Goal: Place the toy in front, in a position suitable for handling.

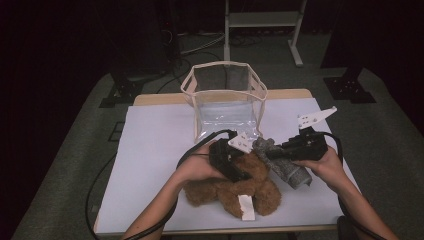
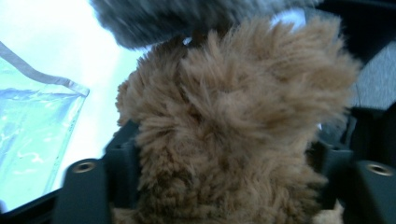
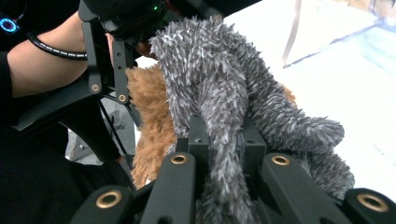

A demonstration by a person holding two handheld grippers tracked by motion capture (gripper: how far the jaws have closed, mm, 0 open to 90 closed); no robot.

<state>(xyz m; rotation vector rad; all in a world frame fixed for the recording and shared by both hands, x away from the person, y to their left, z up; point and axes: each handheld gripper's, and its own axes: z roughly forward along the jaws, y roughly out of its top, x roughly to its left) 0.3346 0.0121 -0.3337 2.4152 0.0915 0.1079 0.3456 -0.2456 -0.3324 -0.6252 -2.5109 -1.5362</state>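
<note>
It looks like a lab or recording studio: black curtains (image 1: 75,40) all around, grey carpet (image 1: 390,130), loose cables (image 1: 200,42) on the floor, equipment stand bases (image 1: 350,90), 1 white-covered table (image 1: 150,150) under the lights.

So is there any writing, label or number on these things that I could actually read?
None can be read.
The white tag on the brown plush toy: any print on it is too small to tell.
The grey plush toy in the right gripper, the clear bag and the left gripper bear no visible text.
The blue glow at the person's wrist is a blurred light, not legible.
</note>
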